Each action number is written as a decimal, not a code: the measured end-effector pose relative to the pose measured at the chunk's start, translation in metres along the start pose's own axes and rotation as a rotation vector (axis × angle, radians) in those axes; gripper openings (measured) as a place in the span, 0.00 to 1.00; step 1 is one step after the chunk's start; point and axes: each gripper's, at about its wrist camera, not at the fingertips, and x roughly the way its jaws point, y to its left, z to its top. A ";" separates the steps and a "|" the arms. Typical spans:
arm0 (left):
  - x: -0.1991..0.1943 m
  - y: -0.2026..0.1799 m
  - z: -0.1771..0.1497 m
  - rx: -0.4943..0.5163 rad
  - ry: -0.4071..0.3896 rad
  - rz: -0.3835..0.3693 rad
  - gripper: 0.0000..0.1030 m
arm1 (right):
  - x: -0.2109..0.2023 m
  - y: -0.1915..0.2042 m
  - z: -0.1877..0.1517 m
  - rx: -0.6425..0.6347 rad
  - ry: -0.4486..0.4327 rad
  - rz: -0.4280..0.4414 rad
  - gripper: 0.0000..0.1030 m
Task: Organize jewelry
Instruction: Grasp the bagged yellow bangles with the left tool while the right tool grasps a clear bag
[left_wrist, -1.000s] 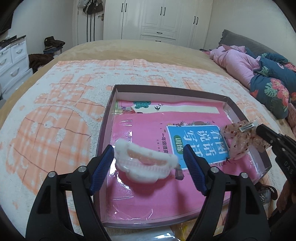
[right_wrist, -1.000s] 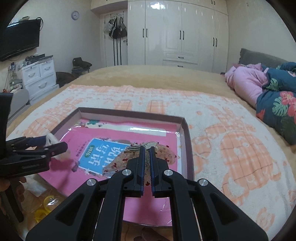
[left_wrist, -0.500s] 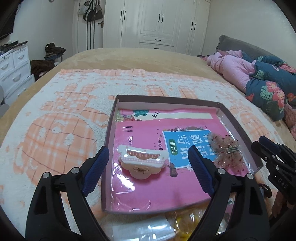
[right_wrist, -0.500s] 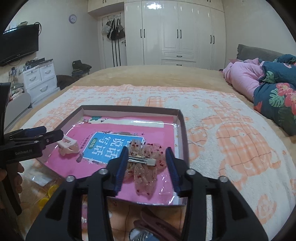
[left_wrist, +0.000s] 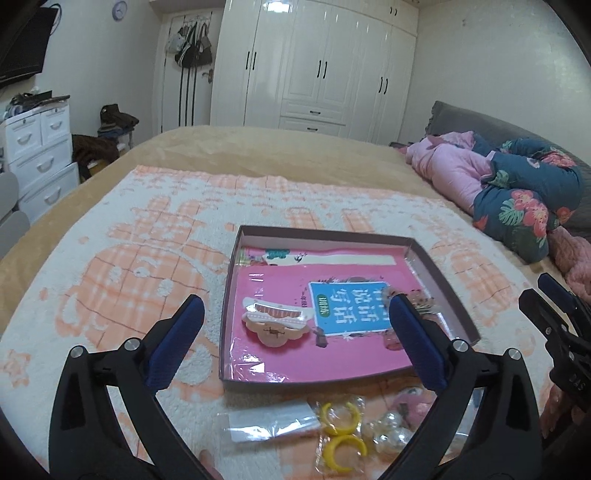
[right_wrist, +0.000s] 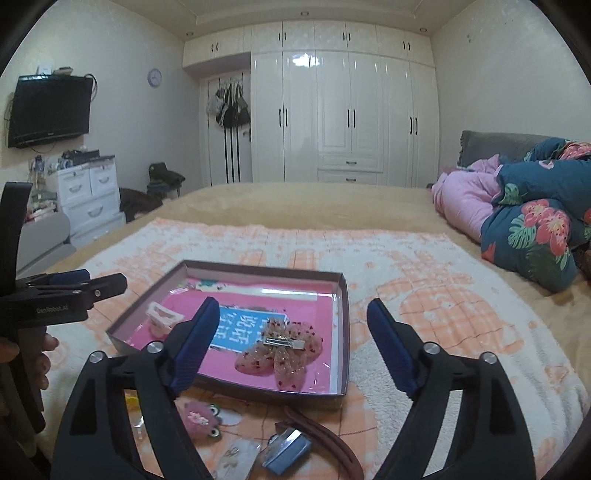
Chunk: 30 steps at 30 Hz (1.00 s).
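A shallow box tray (left_wrist: 325, 233) (right_wrist: 343, 325) with a pink printed lining lies on the bed. A white and pink claw hair clip (left_wrist: 275, 320) (right_wrist: 162, 316) lies in its left part. A sheer pink bow clip (right_wrist: 282, 350) with red specks lies in its right part; in the left wrist view it shows only partly (left_wrist: 419, 300), behind my right finger. My left gripper (left_wrist: 293, 345) is open and empty, above the tray's near edge. My right gripper (right_wrist: 290, 345) is open and empty, raised above the tray's near right corner.
In front of the tray lie bagged yellow rings (left_wrist: 341, 430), a clear packet (left_wrist: 267, 424), clear beads (left_wrist: 389, 430), a pink fuzzy clip (right_wrist: 201, 419), a blue clip (right_wrist: 286, 448) and a dark red band (right_wrist: 328, 439). Bedding (right_wrist: 524, 218) is piled at the right.
Both grippers opened and let go: the claw clip and the bow clip now lie in the tray. Both grippers have drawn back and up from the tray.
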 end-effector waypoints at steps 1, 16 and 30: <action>-0.004 -0.001 -0.001 -0.003 -0.007 -0.005 0.89 | -0.006 0.001 0.001 -0.006 -0.010 0.000 0.80; -0.056 0.004 -0.021 -0.049 -0.073 -0.010 0.89 | -0.053 0.004 -0.008 -0.007 -0.048 0.014 0.84; -0.079 -0.002 -0.051 -0.008 -0.066 -0.014 0.89 | -0.079 0.016 -0.032 -0.030 -0.016 0.069 0.84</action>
